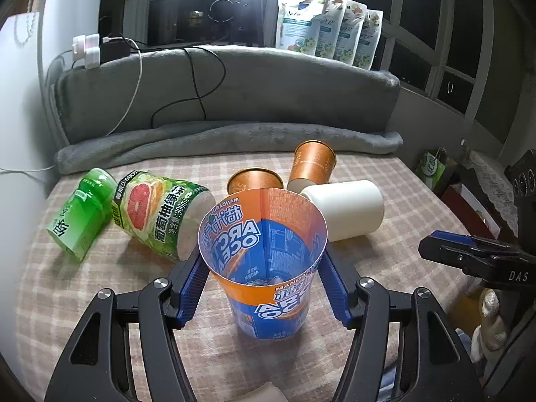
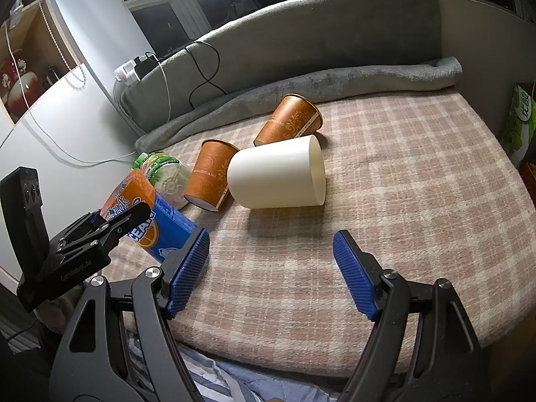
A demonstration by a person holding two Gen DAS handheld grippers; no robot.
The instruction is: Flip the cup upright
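An orange and blue cup (image 1: 264, 258) stands upright, open end up, on the checked cloth (image 1: 385, 261). My left gripper (image 1: 263, 268) has a blue pad on each side of it, close to its walls; contact is not clear. In the right wrist view the same cup (image 2: 157, 224) shows at the left with the left gripper (image 2: 110, 221) around it. My right gripper (image 2: 271, 268) is open and empty above the cloth, near a white cup (image 2: 278, 177) lying on its side.
Two brown paper cups (image 2: 214, 174) (image 2: 291, 124) lie on their sides by the white cup. Two green bottles (image 1: 157, 214) (image 1: 80, 211) lie at the left. A grey cushion (image 1: 234, 93) and folded blanket (image 1: 234, 140) border the back. Refill pouches (image 1: 321, 30) stand on the sill.
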